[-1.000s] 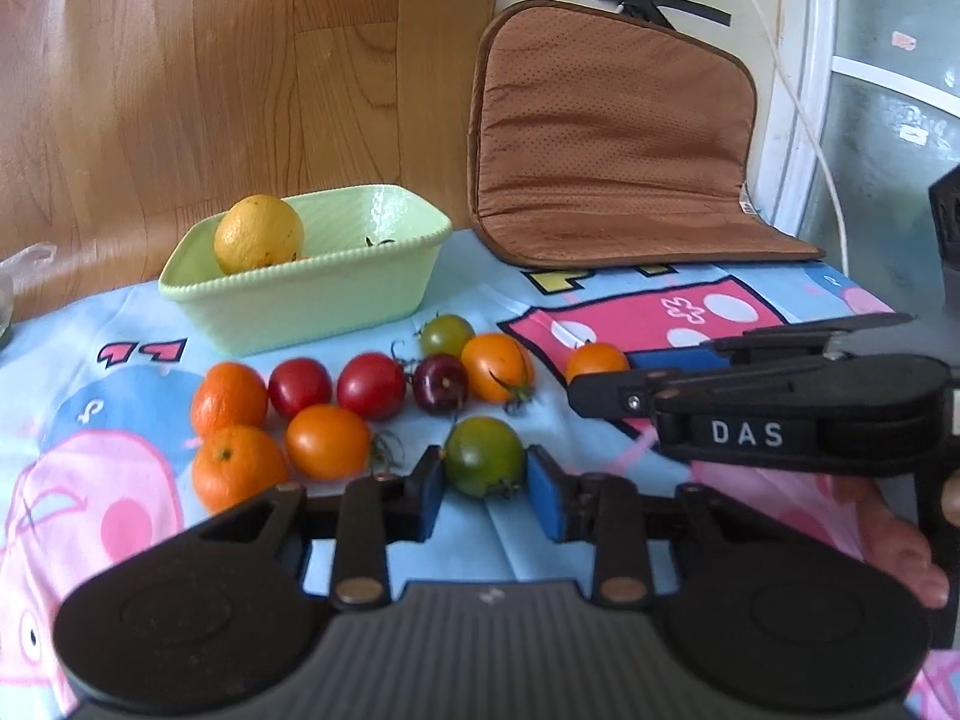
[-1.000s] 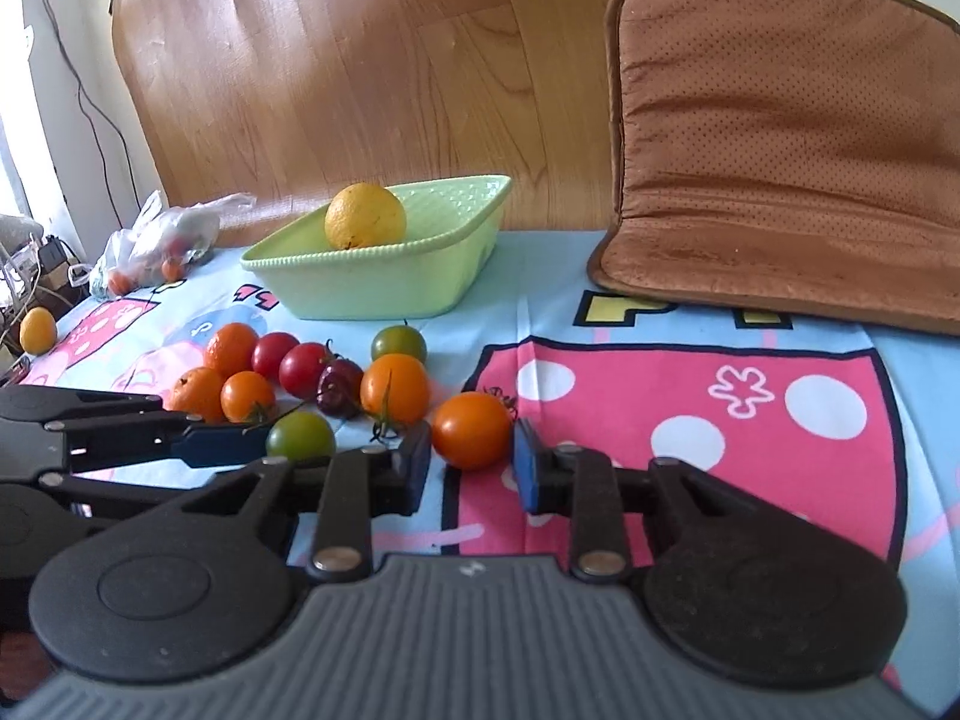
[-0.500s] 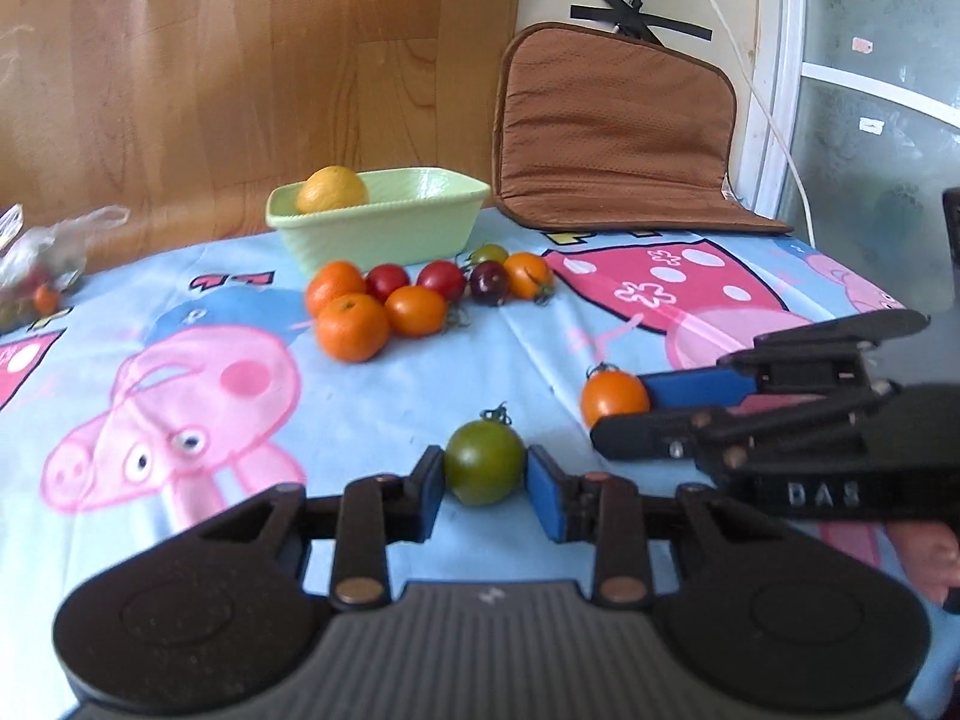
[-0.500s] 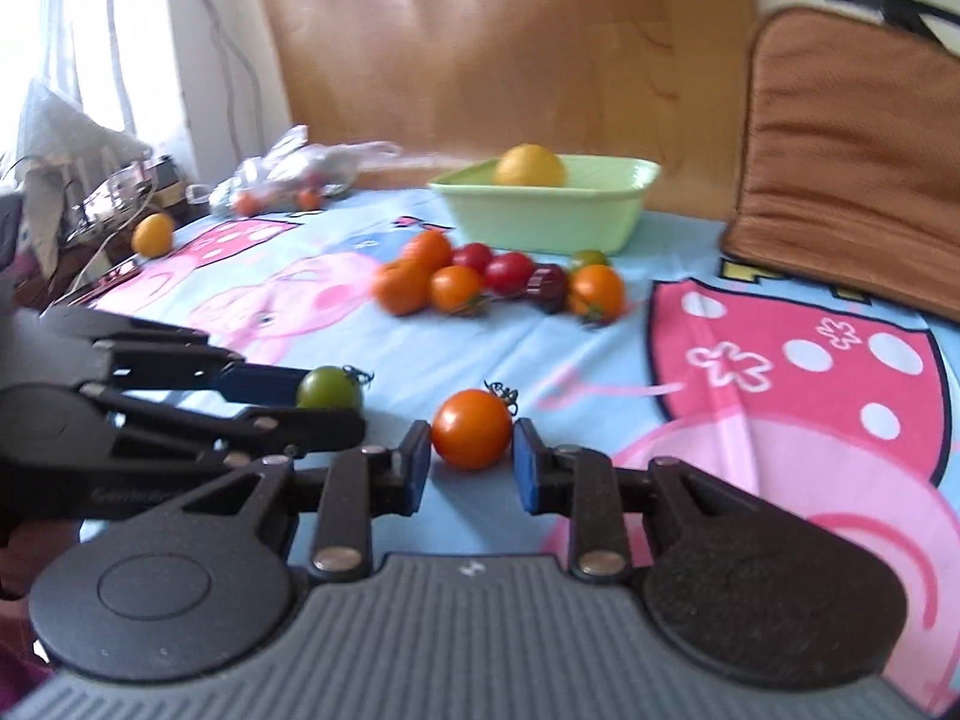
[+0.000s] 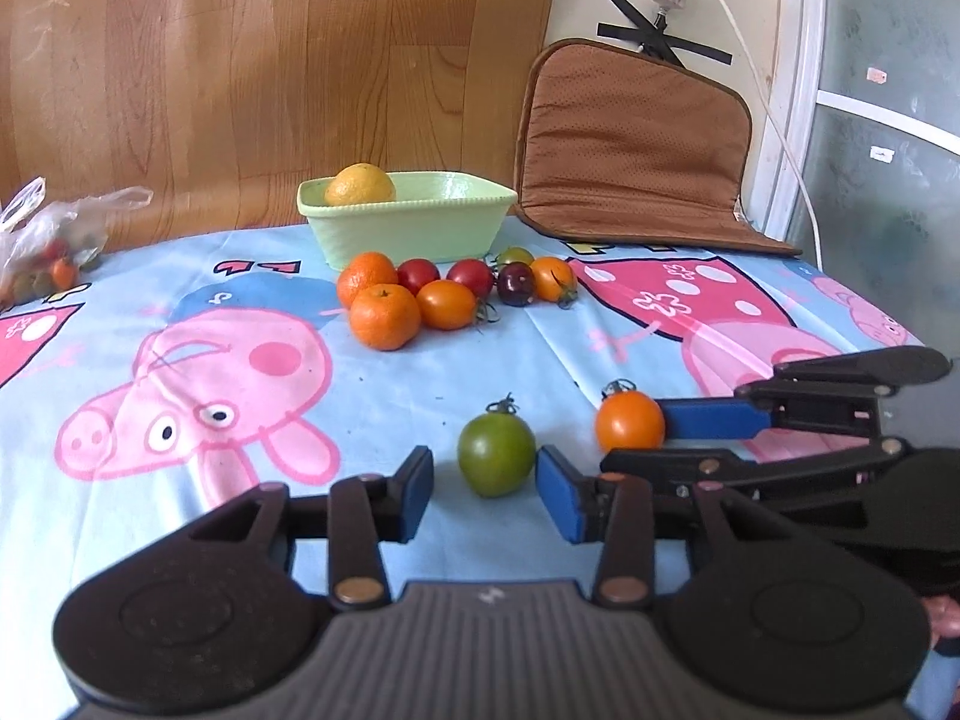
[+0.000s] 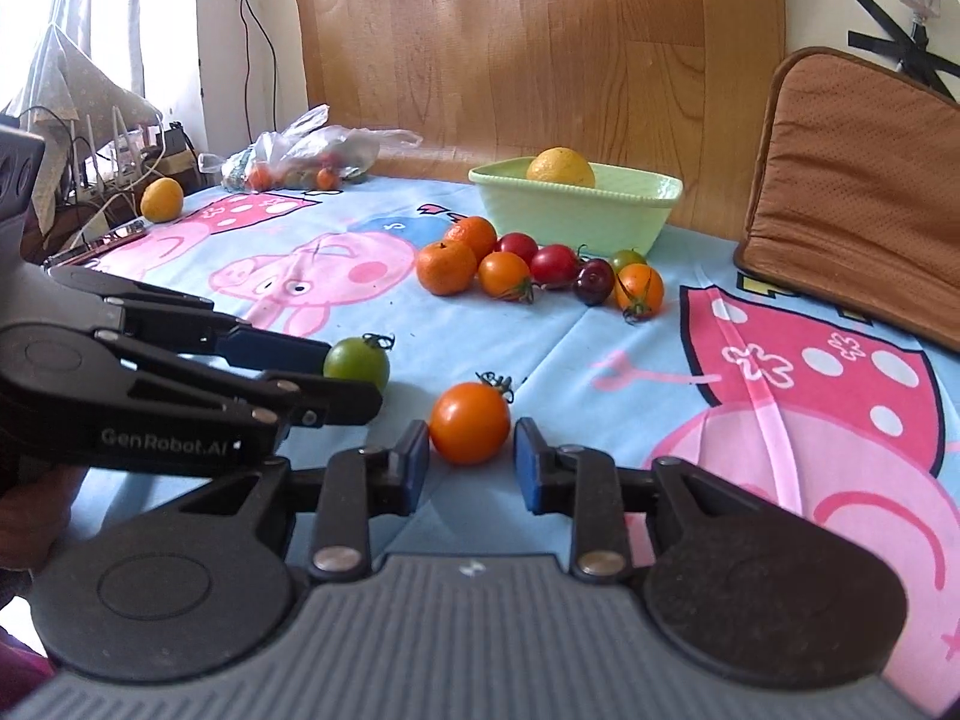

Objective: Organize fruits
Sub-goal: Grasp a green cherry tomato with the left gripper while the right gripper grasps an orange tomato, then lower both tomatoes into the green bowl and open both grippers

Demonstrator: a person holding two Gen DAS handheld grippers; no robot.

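From the left wrist camera, we see our left gripper (image 5: pixel 485 491) spread wide around a green tomato (image 5: pixel 496 454) resting on the cartoon-pig tablecloth (image 5: pixel 180 372); the blue pads stand clear of it on both sides, so the grip is released. Just to the right of that tomato sits an orange tomato (image 5: pixel 629 420), with the right gripper (image 5: pixel 663 435) reaching in from the right edge around it. Well beyond the green tomato stands a pale green bowl (image 5: pixel 414 222) holding one yellow citrus fruit (image 5: pixel 360 185) in its left corner. In front of the bowl lies a cluster of tangerines and small tomatoes (image 5: pixel 444 294). Right of the bowl, a brown cushion (image 5: pixel 636 144) leans on the wall. Far left of the bowl, a clear plastic bag (image 5: pixel 48 240) holds more small fruit.

From the right wrist camera, our right gripper (image 6: pixel 471 462) is opened around the orange tomato (image 6: pixel 470 431), its pads near but not pressing. Left of this tomato, the left gripper (image 6: pixel 354 381) brackets the green tomato (image 6: pixel 356 361). Beyond sits the bowl (image 6: pixel 576 213) with the citrus (image 6: pixel 561 168) inside, the fruit cluster (image 6: pixel 540 270) before it, and the bag (image 6: pixel 306 156) and a loose yellow fruit (image 6: pixel 161 199) far to its left.
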